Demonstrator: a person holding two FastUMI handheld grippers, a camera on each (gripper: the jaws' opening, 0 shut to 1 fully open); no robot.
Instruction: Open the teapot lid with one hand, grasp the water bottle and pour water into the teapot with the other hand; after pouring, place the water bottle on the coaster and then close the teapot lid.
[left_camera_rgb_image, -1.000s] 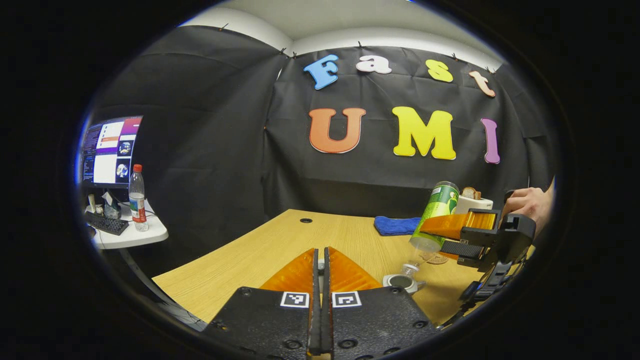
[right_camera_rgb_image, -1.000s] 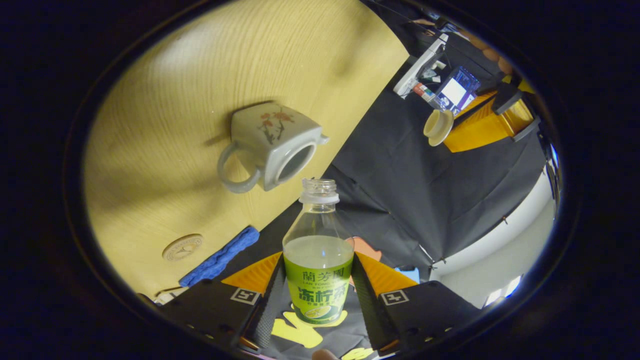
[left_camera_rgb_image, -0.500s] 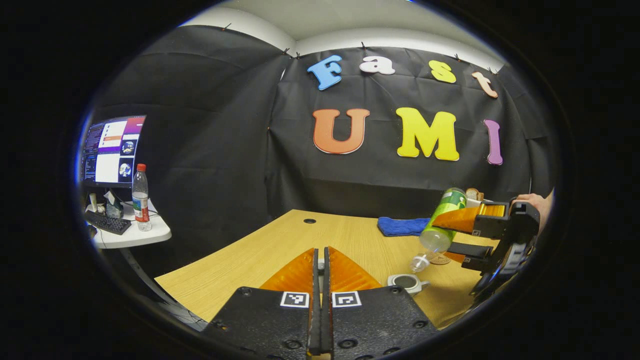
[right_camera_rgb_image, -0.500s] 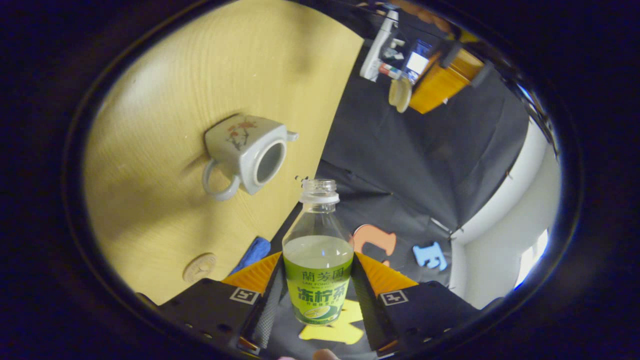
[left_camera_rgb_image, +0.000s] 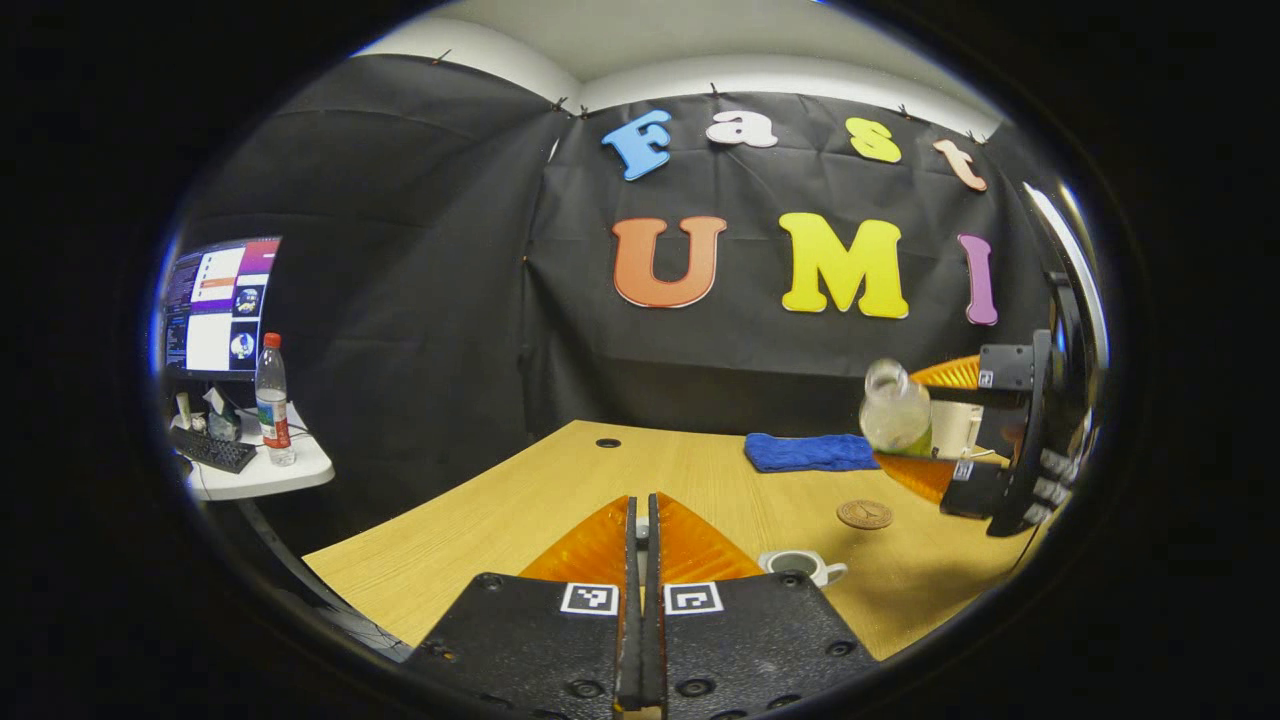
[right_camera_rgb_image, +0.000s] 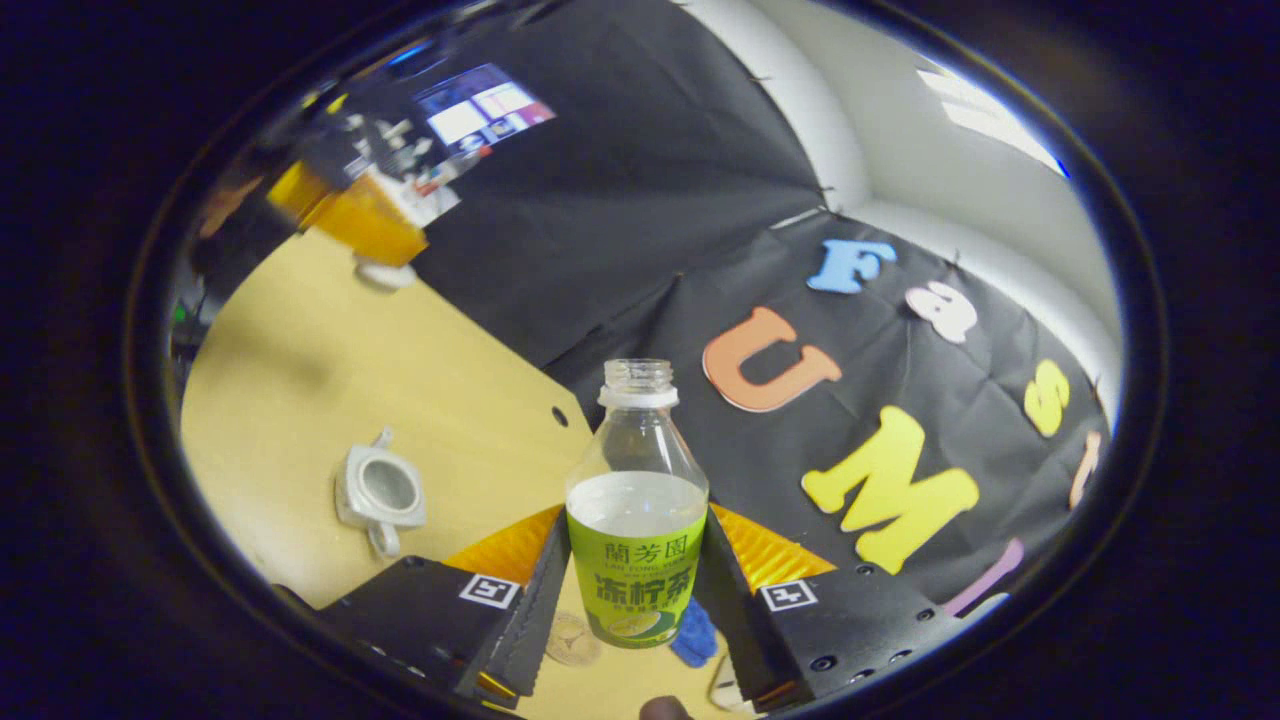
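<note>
The open white teapot (left_camera_rgb_image: 800, 565) (right_camera_rgb_image: 380, 490) stands on the wooden table (left_camera_rgb_image: 520, 510), just right of my left gripper (left_camera_rgb_image: 643, 505). That gripper is shut, and the right gripper view shows the white teapot lid (right_camera_rgb_image: 385, 272) hanging under its fingers. My right gripper (right_camera_rgb_image: 636, 522) is shut on the uncapped green-labelled water bottle (right_camera_rgb_image: 637, 500) (left_camera_rgb_image: 895, 410). It holds the bottle roughly upright in the air, to the right of and above the teapot. The round coaster (left_camera_rgb_image: 865, 514) (right_camera_rgb_image: 572, 640) lies bare on the table below the bottle.
A blue cloth (left_camera_rgb_image: 810, 452) lies at the back of the table behind the coaster. Left of the table, a small white side table (left_camera_rgb_image: 270, 475) carries a monitor (left_camera_rgb_image: 218, 305), a keyboard and a red-capped bottle (left_camera_rgb_image: 272, 400). The table's left edge runs diagonally.
The bottle has swung from neck-down over the teapot to about upright, rising and drawing back to the right. The left gripper has stayed put with the lid.
</note>
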